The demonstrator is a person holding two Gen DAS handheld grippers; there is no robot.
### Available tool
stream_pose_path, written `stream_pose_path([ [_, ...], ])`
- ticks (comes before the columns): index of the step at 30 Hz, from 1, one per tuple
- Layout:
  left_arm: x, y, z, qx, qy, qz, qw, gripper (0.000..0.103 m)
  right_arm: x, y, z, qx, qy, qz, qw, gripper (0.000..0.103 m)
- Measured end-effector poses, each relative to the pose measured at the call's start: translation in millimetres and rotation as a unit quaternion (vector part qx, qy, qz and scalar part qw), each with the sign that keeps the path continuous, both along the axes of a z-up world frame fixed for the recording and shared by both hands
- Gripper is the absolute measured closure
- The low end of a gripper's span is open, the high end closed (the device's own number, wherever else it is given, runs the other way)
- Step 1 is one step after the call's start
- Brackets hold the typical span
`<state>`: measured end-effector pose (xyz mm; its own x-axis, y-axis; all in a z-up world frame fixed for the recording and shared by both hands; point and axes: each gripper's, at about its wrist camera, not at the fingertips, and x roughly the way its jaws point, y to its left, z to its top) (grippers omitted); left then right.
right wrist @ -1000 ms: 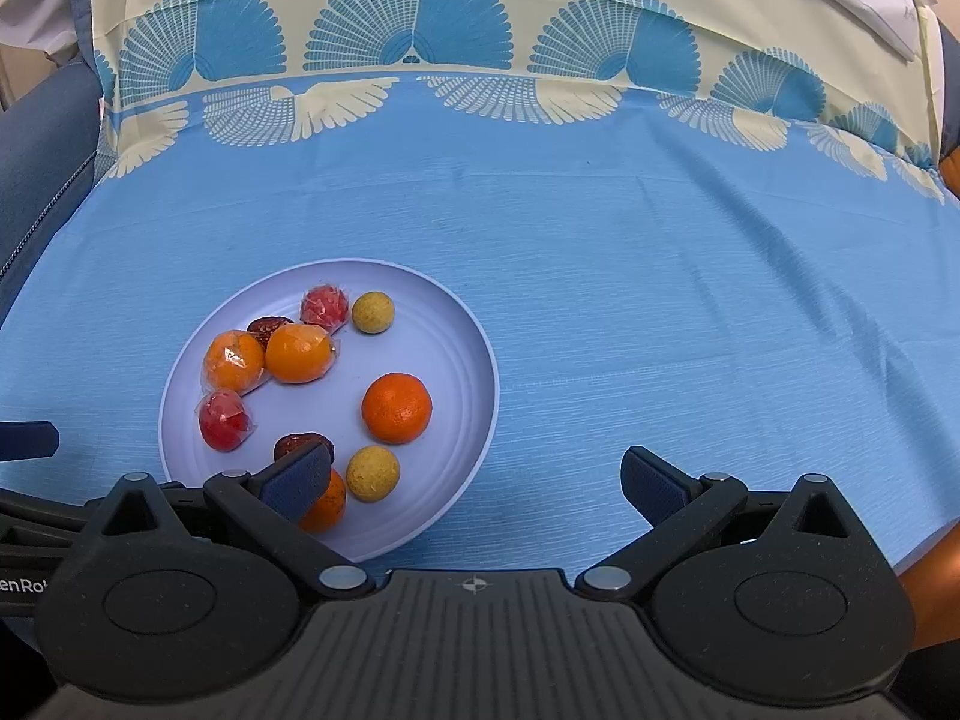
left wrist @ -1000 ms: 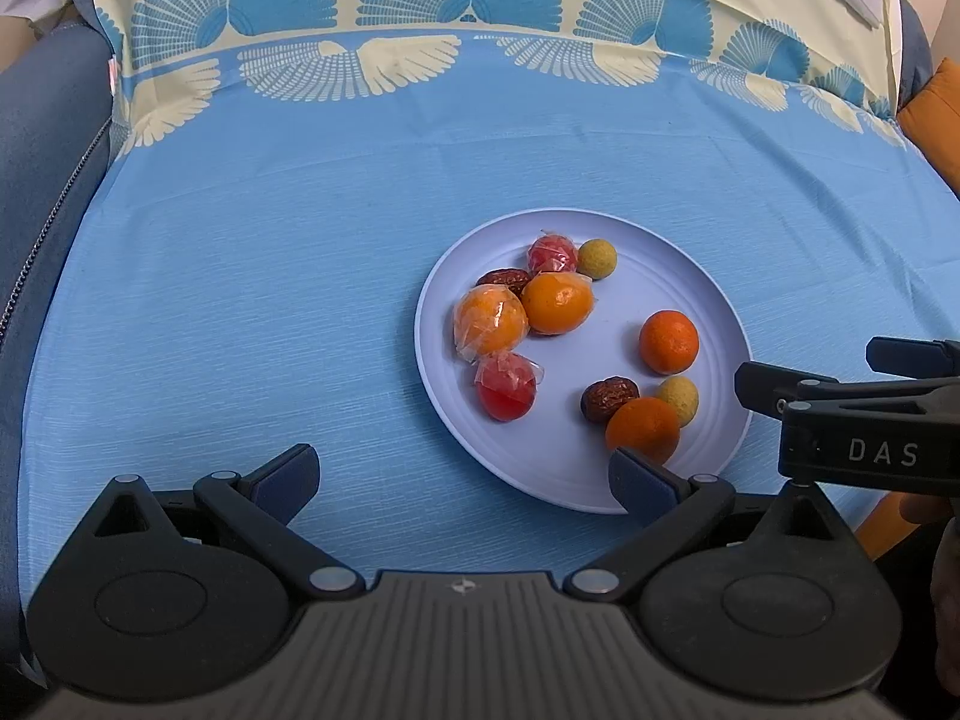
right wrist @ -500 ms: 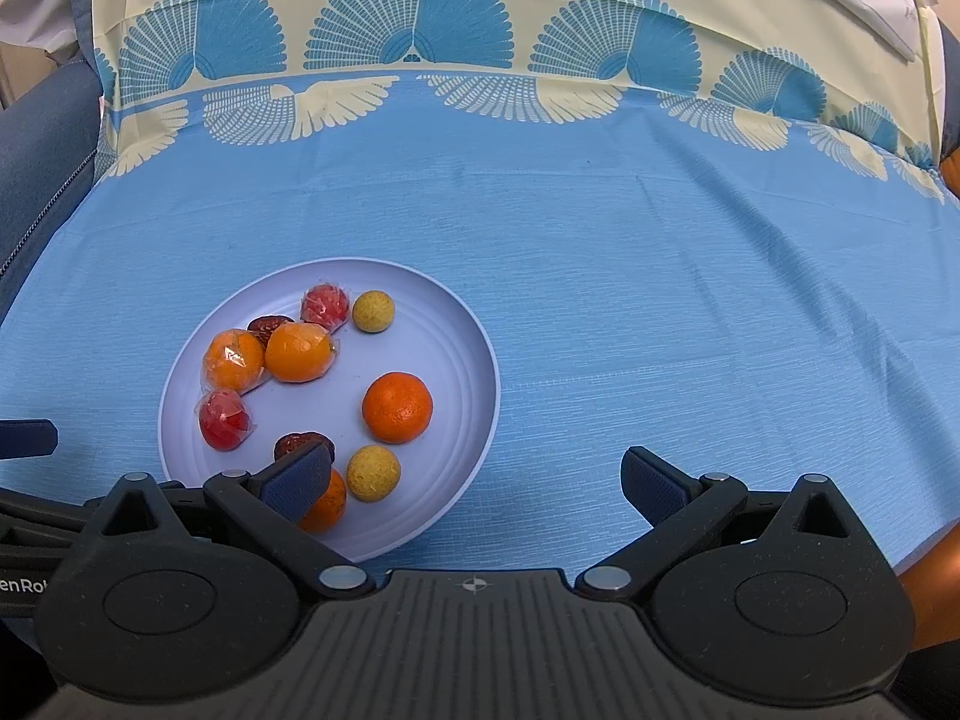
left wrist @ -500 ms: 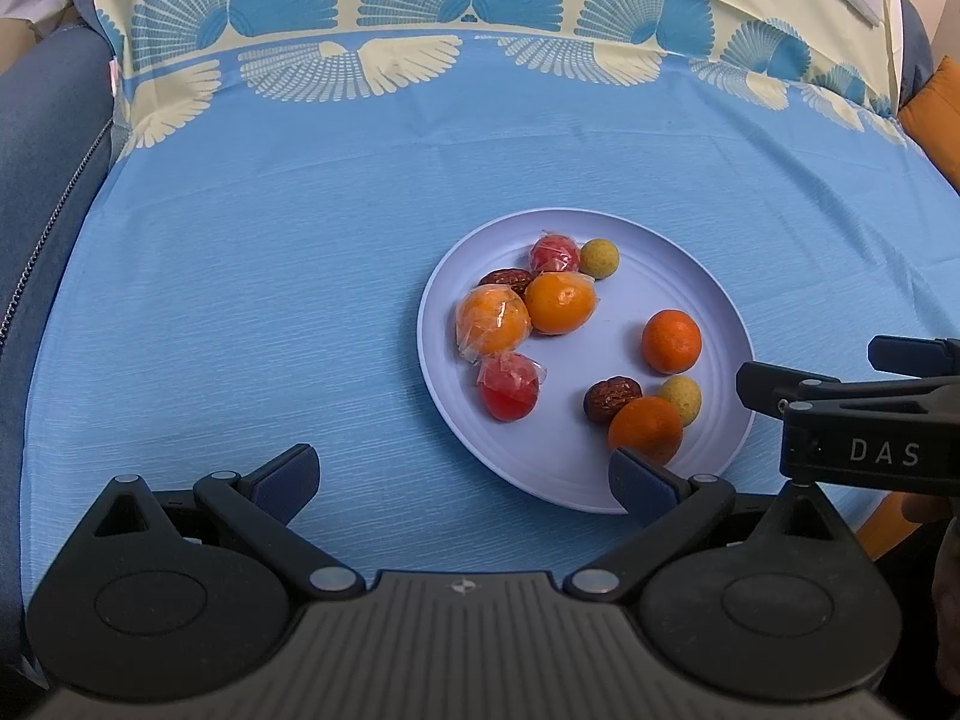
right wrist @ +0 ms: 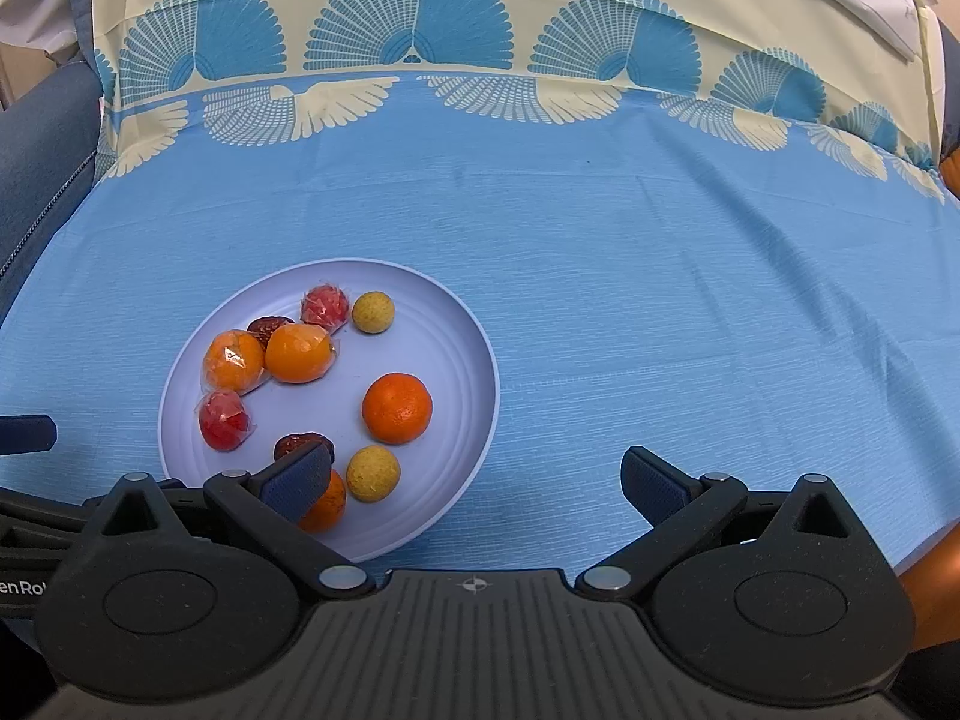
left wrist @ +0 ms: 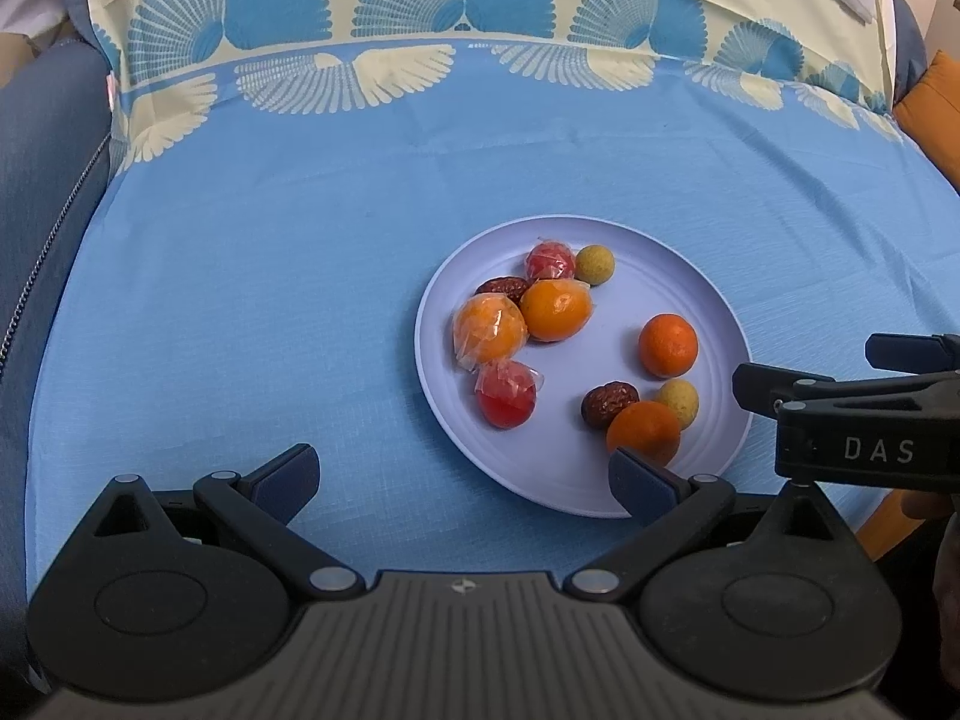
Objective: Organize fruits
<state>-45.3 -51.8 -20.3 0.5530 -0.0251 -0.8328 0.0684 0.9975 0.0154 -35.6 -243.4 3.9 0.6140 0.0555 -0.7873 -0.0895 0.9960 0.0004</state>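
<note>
While both sit low at the desk's near edge, the left tool [left wrist: 462, 471] and right tool [right wrist: 477, 477] gape empty; the round pale-lavender plastic plate [right wrist: 468, 360] of mixed fruits lies just ahead, right of the left tool and left of the right, about equally near both, on the blue patterned cloth [right wrist: 660, 276]

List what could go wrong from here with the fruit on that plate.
1. The round unwrapped orange may roll off the shallow plate if nudged.
2. The wrapped orange fruits touch, so closing on one may shove the other.
3. The left gripper and right gripper, both open, sit close together and could collide.
</note>
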Motion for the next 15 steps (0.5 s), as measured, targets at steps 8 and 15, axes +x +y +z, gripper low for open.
stream_pose_path([
  [8,-0.2,-0.2,2.7,-0.004,-0.008,-0.006,0.9999,0.0,0.0,-0.5,3.4,0.008,-0.004,-0.005,1.0,0.001],
  [15,2.0,-6.9,10.6,-0.012,-0.032,-0.028,0.999,0.0,1.7,0.5,13.2,0.021,-0.024,-0.013,0.999,0.001],
])
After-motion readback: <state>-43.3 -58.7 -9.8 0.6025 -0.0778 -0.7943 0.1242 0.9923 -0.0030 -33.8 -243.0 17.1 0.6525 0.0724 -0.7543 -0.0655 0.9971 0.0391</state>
